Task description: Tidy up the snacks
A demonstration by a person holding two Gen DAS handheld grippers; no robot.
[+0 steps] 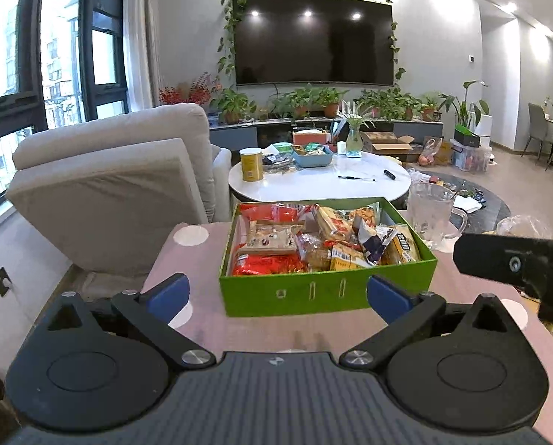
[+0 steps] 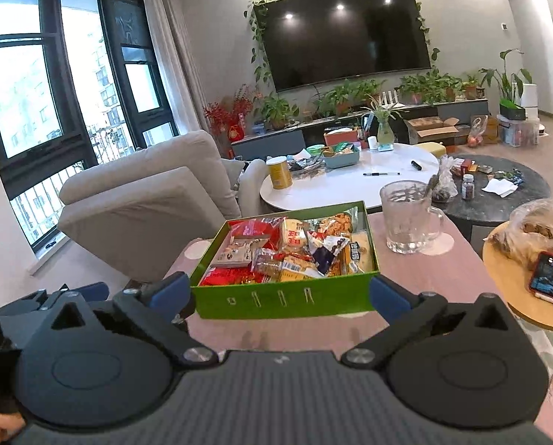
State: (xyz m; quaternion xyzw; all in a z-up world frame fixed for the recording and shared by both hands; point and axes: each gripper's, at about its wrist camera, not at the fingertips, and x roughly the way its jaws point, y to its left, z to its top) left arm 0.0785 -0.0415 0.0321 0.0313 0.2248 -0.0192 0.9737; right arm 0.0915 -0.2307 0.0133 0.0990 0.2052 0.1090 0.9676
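Left wrist view: left gripper (image 1: 278, 296) pitched slightly downward over the pink polka-dot table (image 1: 261, 333), short of the green box (image 1: 324, 293). Jaws spread wide, blue pads (image 1: 167, 296) flanking bare cloth, nothing between them, nothing touched. Box is glossy green cardboard, rectangular, lid off, packed with crinkly snack packets (image 1: 313, 241): red foil, clear wrappers, a yellow barcoded pack. Clear ribbed glass mug (image 1: 430, 215) stands just beside the box's far right corner. Right gripper (image 1: 514, 263) shows as a black body at the right edge.

Right wrist view: right gripper (image 2: 280, 296) also angled a little down, just short of the box's near wall (image 2: 284, 298). Jaws apart, empty, touching nothing. A phone (image 2: 551, 274) and a plastic bag (image 2: 536, 230) lie on a round wooden side table (image 2: 529, 307) at right.
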